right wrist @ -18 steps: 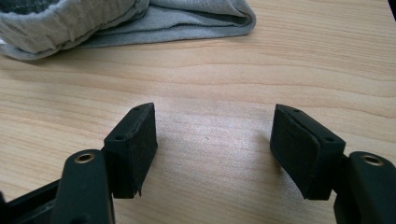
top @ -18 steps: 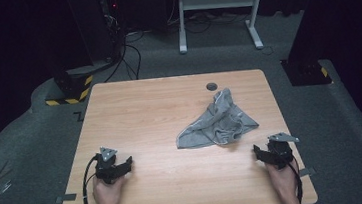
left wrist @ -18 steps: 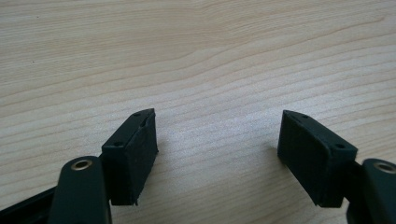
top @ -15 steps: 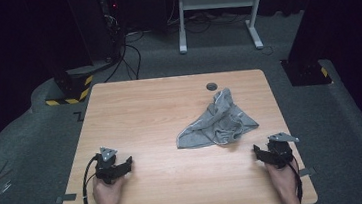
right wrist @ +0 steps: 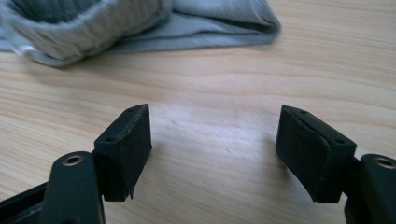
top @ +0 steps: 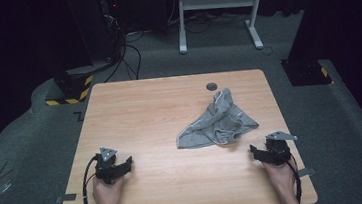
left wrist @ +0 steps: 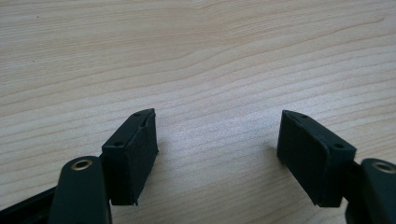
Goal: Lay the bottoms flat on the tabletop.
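Both parked low in frame: left claw [top: 127,162] and right claw [top: 254,151] gaping, empty (likely readied), near crumpled grey cloth [top: 217,121] on counter [top: 144,110].

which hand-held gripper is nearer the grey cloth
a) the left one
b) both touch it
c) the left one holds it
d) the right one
d: in the high view the right hand-held gripper sits just below the cloth near the table's right edge, apart from it, while the left hand-held gripper is farther off; the right gripper view shows the cloth close ahead of its open jaws.
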